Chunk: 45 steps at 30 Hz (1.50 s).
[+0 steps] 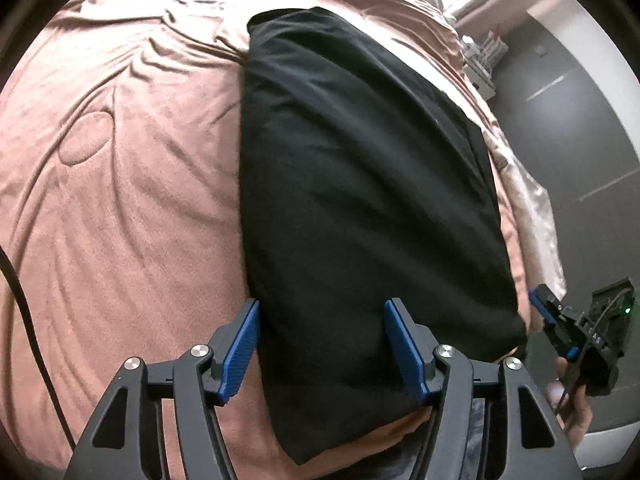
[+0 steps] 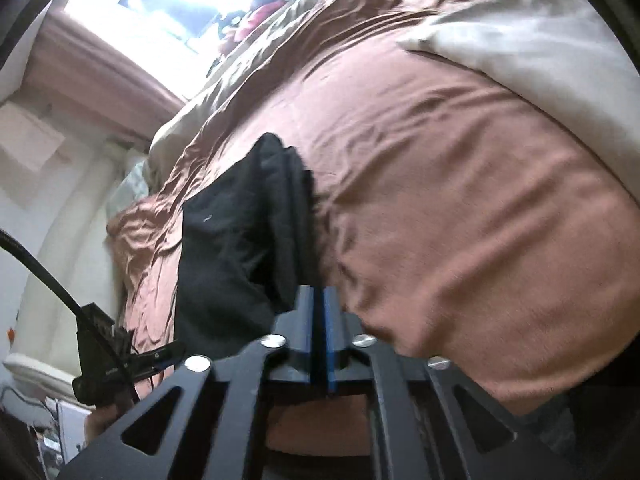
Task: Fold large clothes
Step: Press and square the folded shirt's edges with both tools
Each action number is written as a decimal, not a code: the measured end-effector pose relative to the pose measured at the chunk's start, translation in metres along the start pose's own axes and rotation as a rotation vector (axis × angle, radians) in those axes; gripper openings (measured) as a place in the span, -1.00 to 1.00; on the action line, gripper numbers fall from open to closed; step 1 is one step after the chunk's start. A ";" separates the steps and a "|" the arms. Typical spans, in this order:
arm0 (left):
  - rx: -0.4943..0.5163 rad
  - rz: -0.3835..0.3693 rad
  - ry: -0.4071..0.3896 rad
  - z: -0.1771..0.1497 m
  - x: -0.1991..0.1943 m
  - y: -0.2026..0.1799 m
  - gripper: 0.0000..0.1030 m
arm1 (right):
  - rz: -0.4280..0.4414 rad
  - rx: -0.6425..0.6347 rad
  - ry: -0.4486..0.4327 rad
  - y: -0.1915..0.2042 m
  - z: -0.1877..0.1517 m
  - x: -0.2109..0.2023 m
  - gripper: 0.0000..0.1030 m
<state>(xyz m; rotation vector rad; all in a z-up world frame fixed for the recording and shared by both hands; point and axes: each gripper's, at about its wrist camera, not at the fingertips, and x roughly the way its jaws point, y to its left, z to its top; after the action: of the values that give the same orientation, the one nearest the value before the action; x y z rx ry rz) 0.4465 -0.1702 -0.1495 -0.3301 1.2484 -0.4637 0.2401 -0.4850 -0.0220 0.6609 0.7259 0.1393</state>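
Daylight is blown out to white glare at the window (image 2: 160, 12); everything below it is softened by motion blur, and edges are bent by fisheye distortion.

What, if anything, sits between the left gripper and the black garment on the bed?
Nothing visible. The left gripper stands open right over the near end of the black garment, its blue fingers straddling the folded cloth. Only the pink bedspread lies around it.
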 end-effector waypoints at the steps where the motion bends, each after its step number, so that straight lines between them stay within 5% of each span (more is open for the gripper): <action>1: -0.008 -0.003 -0.005 0.004 -0.001 0.002 0.26 | 0.001 -0.012 0.002 0.005 0.004 0.002 0.20; 3: -0.018 -0.001 -0.014 0.009 -0.003 0.008 0.26 | 0.033 -0.030 -0.012 0.008 0.017 0.009 0.74; 9: -0.057 -0.008 -0.047 0.035 -0.005 0.022 0.27 | 0.045 -0.102 0.040 0.028 0.047 0.053 0.74; 18: -0.097 -0.054 -0.070 0.082 0.013 0.024 0.27 | -0.053 -0.229 0.149 0.072 0.098 0.122 0.74; 27: -0.073 0.008 -0.080 0.108 0.028 0.018 0.33 | -0.136 -0.290 0.244 0.093 0.130 0.189 0.74; 32: 0.035 0.152 -0.092 0.110 0.030 -0.014 0.32 | -0.266 -0.322 0.220 0.088 0.131 0.205 0.74; 38: 0.119 0.208 -0.092 0.113 0.033 -0.034 0.32 | -0.244 -0.289 0.227 0.070 0.124 0.206 0.74; 45: 0.009 0.127 -0.109 0.143 0.031 -0.006 0.32 | -0.159 -0.205 0.208 0.052 0.130 0.195 0.62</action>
<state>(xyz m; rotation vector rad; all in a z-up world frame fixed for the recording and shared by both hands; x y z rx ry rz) 0.5902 -0.1927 -0.1302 -0.2630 1.1536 -0.3376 0.4763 -0.4441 -0.0296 0.3940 0.9471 0.1349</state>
